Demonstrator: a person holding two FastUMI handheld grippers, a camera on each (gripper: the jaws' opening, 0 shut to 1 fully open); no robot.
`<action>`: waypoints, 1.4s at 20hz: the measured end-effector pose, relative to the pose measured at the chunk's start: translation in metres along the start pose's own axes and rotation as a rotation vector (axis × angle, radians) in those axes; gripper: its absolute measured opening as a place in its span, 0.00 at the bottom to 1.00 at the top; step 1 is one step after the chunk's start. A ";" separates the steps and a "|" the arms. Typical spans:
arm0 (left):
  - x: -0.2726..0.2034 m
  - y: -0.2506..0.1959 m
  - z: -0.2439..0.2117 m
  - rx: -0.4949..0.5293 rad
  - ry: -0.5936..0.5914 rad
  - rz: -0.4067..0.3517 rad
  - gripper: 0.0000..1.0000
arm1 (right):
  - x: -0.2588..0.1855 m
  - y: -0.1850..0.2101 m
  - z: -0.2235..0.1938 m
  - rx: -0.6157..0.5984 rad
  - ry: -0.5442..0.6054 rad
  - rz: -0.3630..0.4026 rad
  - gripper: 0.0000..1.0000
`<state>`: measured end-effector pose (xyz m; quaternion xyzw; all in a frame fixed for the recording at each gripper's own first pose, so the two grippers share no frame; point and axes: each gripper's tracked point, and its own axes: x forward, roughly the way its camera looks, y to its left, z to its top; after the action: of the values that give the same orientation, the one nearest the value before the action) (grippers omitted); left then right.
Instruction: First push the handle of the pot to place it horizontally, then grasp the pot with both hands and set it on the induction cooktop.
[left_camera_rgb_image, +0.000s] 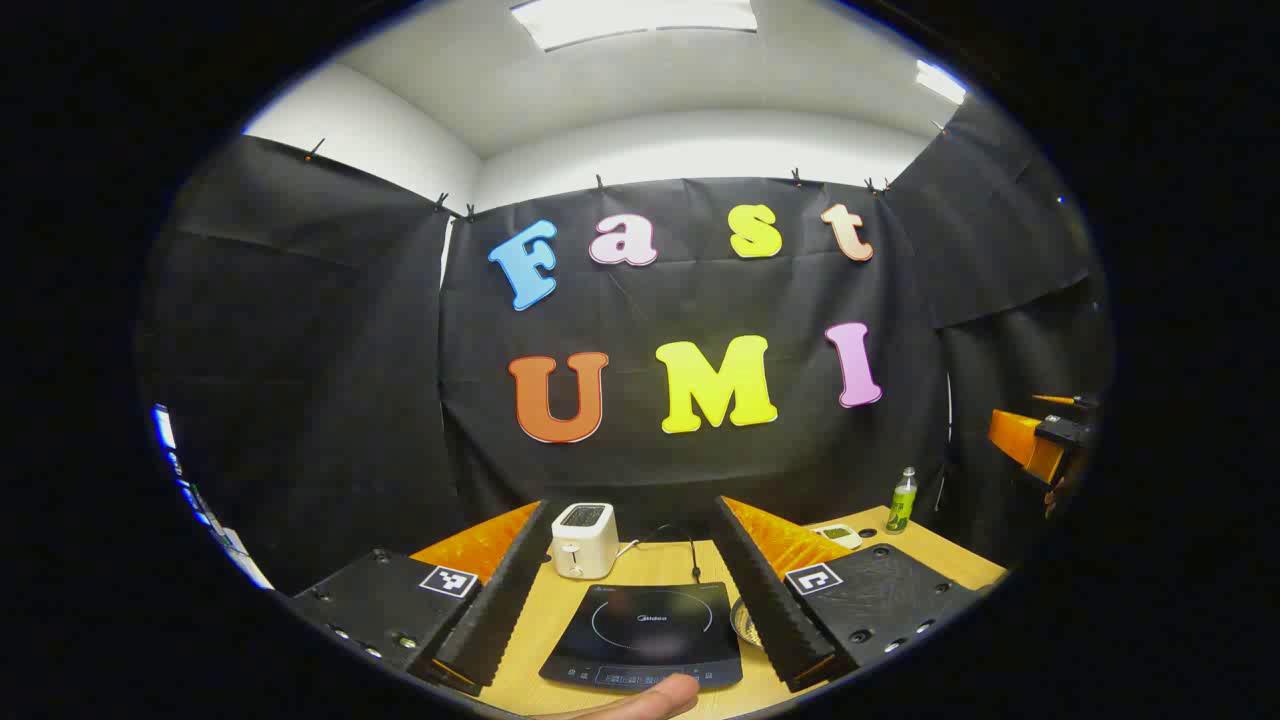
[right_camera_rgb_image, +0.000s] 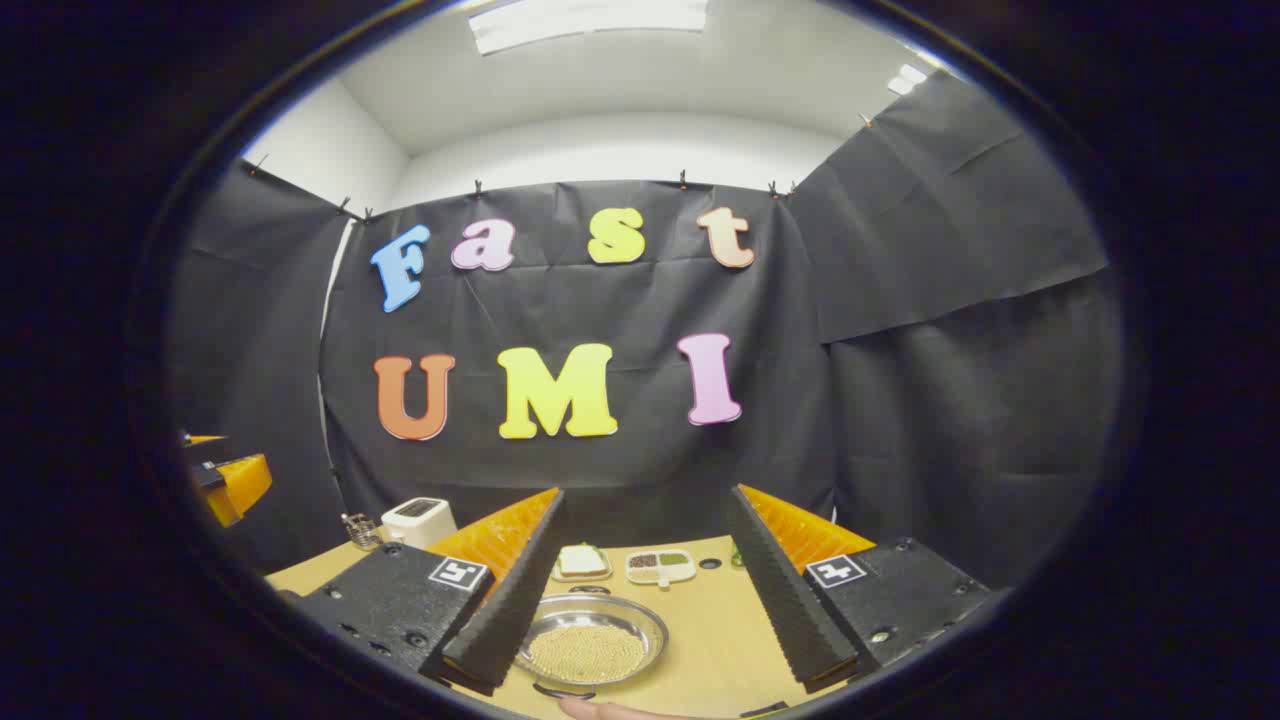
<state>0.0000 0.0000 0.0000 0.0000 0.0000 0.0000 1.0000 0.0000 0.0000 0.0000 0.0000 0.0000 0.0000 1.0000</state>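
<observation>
The pot (right_camera_rgb_image: 593, 645), a shallow metal pan of pale grains, lies on the tabletop (right_camera_rgb_image: 715, 620) low between my right gripper (right_camera_rgb_image: 640, 665)'s fingers, hard by the left one, and a dark piece at its near rim may be the handle, though I cannot tell its axis. My left gripper (left_camera_rgb_image: 628, 660) frames the cooktop (left_camera_rgb_image: 645, 635), with the pot's rim showing just right of it, so the right hand is nearer. Both grippers hover above the tabletop, pointing level at the far wall, fingers spread wide and holding nothing.
</observation>
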 end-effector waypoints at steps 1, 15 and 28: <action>-0.001 0.003 -0.001 0.002 0.001 0.001 0.96 | 0.000 -0.003 0.002 -0.005 -0.003 -0.006 0.96; -0.003 0.015 -0.001 -0.029 -0.016 -0.015 0.96 | -0.001 0.006 0.004 -0.043 -0.004 0.001 0.96; -0.018 0.020 -0.012 -0.010 -0.010 -0.023 0.96 | 0.024 0.039 -0.053 -0.094 0.116 0.081 0.94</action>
<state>-0.0183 0.0204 -0.0120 -0.0051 -0.0048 -0.0114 0.9999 0.0240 0.0387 -0.0535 -0.0469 0.0579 0.0402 0.9964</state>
